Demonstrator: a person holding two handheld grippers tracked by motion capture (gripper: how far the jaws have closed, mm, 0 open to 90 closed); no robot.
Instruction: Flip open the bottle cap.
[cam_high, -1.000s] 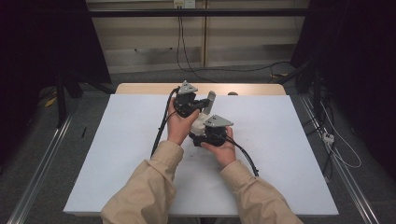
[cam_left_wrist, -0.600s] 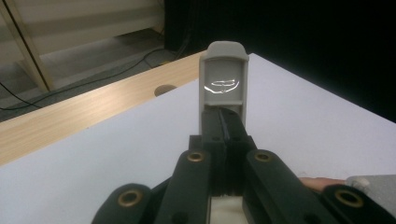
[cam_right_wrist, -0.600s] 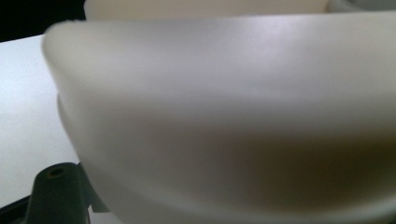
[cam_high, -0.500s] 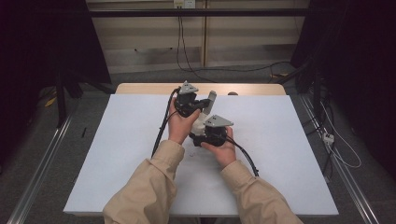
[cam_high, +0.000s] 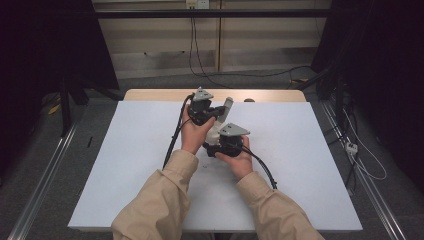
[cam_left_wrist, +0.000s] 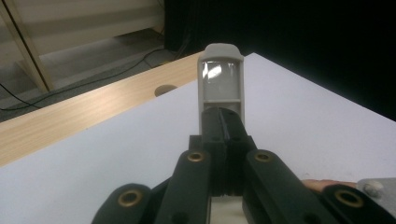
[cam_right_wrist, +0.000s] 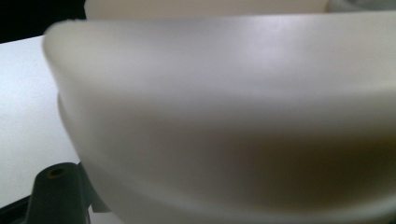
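Note:
At the middle of the white table (cam_high: 310, 150) a person's two hands hold the grippers close together around a small white object (cam_high: 216, 131) with a grey flap (cam_high: 227, 106) standing up from it. My left gripper (cam_high: 214, 114) is shut on the lower part of that flap. In the left gripper view the black jaws (cam_left_wrist: 223, 119) press together on the grey flap (cam_left_wrist: 220, 77), which has a glossy window near its top. My right gripper (cam_high: 216, 142) is at the object's base. The white rounded body (cam_right_wrist: 233, 116) lies right against the right gripper's camera and appears clamped.
A bare wooden strip (cam_high: 270, 95) runs along the table's far edge, with a round hole (cam_left_wrist: 163, 88) in it. Black cables trail from both grippers over the table. More cables lie on the floor behind, and metal rails (cam_high: 45, 185) flank the table.

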